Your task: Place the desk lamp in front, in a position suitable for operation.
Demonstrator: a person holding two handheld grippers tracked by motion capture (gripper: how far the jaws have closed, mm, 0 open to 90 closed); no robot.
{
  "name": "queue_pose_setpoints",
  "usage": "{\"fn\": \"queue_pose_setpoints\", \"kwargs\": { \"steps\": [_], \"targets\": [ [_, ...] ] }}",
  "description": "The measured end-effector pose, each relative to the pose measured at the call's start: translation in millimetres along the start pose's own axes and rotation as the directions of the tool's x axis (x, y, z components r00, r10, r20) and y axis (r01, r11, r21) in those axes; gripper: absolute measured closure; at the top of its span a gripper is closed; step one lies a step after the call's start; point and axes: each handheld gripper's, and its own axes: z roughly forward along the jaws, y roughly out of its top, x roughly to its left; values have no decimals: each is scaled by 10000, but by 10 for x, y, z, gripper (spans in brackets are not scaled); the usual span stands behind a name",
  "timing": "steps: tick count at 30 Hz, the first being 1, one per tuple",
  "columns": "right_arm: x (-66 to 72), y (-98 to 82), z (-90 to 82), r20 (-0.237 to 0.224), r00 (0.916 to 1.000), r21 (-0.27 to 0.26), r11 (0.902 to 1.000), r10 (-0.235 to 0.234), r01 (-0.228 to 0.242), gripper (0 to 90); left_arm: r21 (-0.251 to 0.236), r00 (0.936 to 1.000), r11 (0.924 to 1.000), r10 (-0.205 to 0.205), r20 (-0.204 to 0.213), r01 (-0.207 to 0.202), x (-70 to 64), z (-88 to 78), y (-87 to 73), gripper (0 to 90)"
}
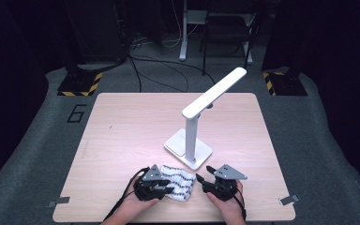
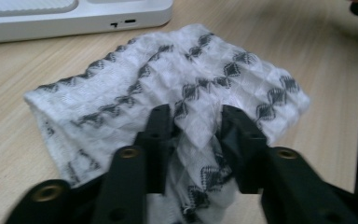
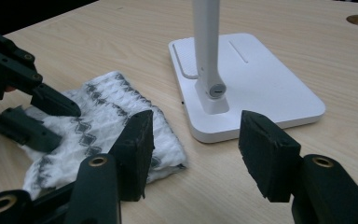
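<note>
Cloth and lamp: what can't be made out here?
- Cloth: near end hidden behind left gripper in the left gripper view.
- Lamp: head cut off by top edge in the right gripper view.
- Cloth's weave too small in the high view.

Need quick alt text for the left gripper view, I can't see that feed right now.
The left gripper has its two black jaws set around a raised fold of a white cloth with dark diamond patterning, which lies rumpled on the wooden table. The white lamp base sits just beyond the cloth.
</note>
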Motion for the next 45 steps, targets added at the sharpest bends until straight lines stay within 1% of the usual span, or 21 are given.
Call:
{"fn": "queue_pose_setpoints", "kwargs": {
  "steps": [8, 13, 16, 17, 19, 22, 23, 27, 28, 29, 30, 31, 34, 37, 38, 39, 40, 41, 42, 44, 45],
  "targets": [
    [175, 47, 158, -807, 9955, 357, 9979, -503, 533, 443, -597, 9948, 9969, -566, -842, 517, 178, -491, -143, 483],
    [339, 89, 321, -1371, 9865, 453, 9943, -893, 963, 428, -1226, 9815, 9882, -1101, -1564, 913, 326, -701, -276, 471],
    [390, 84, 366, -1611, 9804, 530, 9909, -1134, 1234, 411, -1581, 9733, 9771, -1671, -1573, 1422, 428, -772, -338, 468],
    [451, 75, 417, -1871, 9712, 599, 9851, -1476, 1613, 384, -1809, 9677, 9701, -1919, -1635, 1618, 455, -783, -364, 468],
    [468, 69, 434, -1991, 9676, 696, 9826, -1552, 1719, 372, -1785, 9637, 9695, -1994, -1777, 1677, 498, -816, -398, 468],
    [548, 48, 552, -2234, 9527, 938, 9683, -2060, 2313, 340, -1901, 9566, 9658, -2137, -1981, 1763, 511, -830, -439, 466],
    [548, 48, 552, -2234, 9527, 938, 9683, -2060, 2313, 340, -1774, 9570, 9697, -2036, -2068, 1680, 514, -841, -447, 466],
    [573, 19, 657, -2294, 9500, 1406, 9586, -2117, 2476, 321, -1801, 9542, 9688, -2079, -2150, 1705, 504, -835, -470, 459],
    [576, 6, 688, -2250, 9461, 1548, 9501, -2330, 2708, 321, -1728, 9545, 9687, -2128, -2088, 1781, 500, -838, -475, 457],
    [578, -4, 737, -2268, 9400, 2045, 9311, -2551, 3020, 323, -1710, 9539, 9687, -2143, -2100, 1800, 496, -837, -483, 457],
    [578, -4, 737, -2268, 9400, 2045, 9311, -2551, 3020, 323, -1704, 9544, 9696, -2102, -2121, 1757, 497, -836, -486, 457],
    [564, -1, 752, -2374, 9484, 2236, 9383, -2102, 2639, 342, -1707, 9536, 9690, -2132, -2126, 1785, 493, -839, -492, 457],
    [549, 2, 751, -2517, 9473, 2257, 9399, -1979, 2563, 384, -1739, 9531, 9682, -2154, -2126, 1800, 499, -851, -496, 457],
    [548, 17, 733, -2623, 9456, 2271, 9401, -1922, 2541, 559, -1857, 9488, 9612, -2408, -2046, 2039, 517, -866, -506, 456],
    [536, 21, 715, -2754, 9416, 2396, 9347, -1938, 2625, 607, -1819, 9505, 9638, -2312, -2075, 1947, 528, -873, -505, 456],
    [538, 24, 710, -2711, 9446, 2372, 9382, -1851, 2519, 655, -1926, 9480, 9605, -2403, -2088, 2010, 526, -869, -503, 456],
    [538, 24, 710, -2711, 9446, 2372, 9382, -1851, 2519, 655, -1926, 9480, 9605, -2403, -2088, 2010, 526, -869, -503, 456],
    [518, 27, 695, -2851, 9384, 2428, 9324, -1951, 2676, 699, -1961, 9481, 9611, -2353, -2137, 1943, 532, -873, -499, 456],
    [518, 26, 675, -2774, 9456, 2514, 9370, -1702, 2424, 734, -2061, 9470, 9592, -2376, -2163, 1936, 532, -867, -499, 456],
    [478, 25, 637, -2766, 9480, 2566, 9385, -1577, 2310, 756, -2004, 9487, 9595, -2389, -2070, 1979, 535, -875, -490, 457],
    [438, 27, 581, -2613, 9561, 2609, 9439, -1328, 2024, 764, -1994, 9504, 9613, -2313, -2080, 1903, 549, -874, -478, 457]
  ]
}}
